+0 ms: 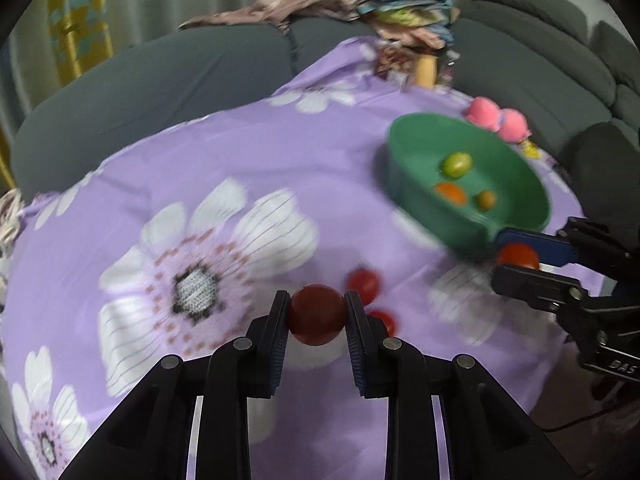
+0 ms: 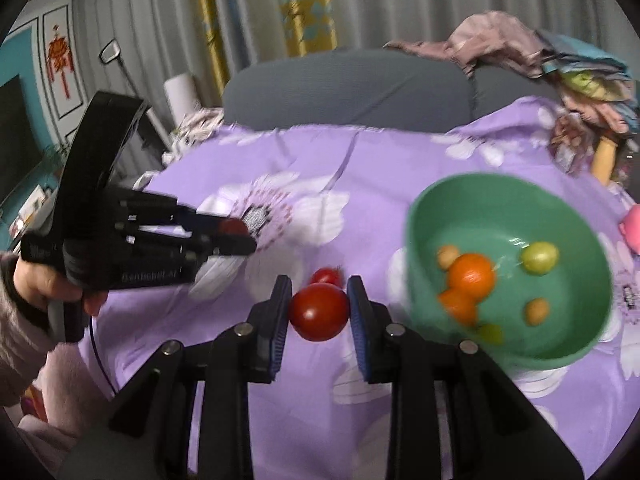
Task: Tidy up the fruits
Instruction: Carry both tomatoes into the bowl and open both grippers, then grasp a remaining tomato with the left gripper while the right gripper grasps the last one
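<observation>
Left gripper (image 1: 317,312) clenched on a dark red tomato (image 1: 317,314), pinched between the two pads near the fingertips and bulging out above and below them, clear of the purple flowered cloth (image 1: 224,168). Right gripper (image 2: 319,308) likewise clamped on a brighter red tomato (image 2: 319,311), squeezed at mid-pad, raised off the cloth. In the left view, two more small red tomatoes (image 1: 363,285) loose on the cloth just right of the left gripper, the nearer one half hidden behind the right finger. In the right view, only one small tomato (image 2: 327,277) visible past the held one, partly covered by it. Green bowl (image 1: 408,148) on the cloth to the right, well apart from the left gripper and nearer the right one, holding a green fruit (image 2: 539,257), oranges (image 2: 471,274) and small tan fruits (image 2: 537,311); all smeared by blur, exact kinds hard to tell, one yellowish piece at the bowl's near wall unclear. From the left view, right gripper cut off at the frame edge, its tomato showing only as a red sliver between the fingers. From the right view, left gripper's tomato mostly masked by its fingers. Hand (image 2: 44,284) on the left gripper's handle partly out of frame. Pink soft shapes (image 1: 500,118) beyond the bowl, identity uncertain.
</observation>
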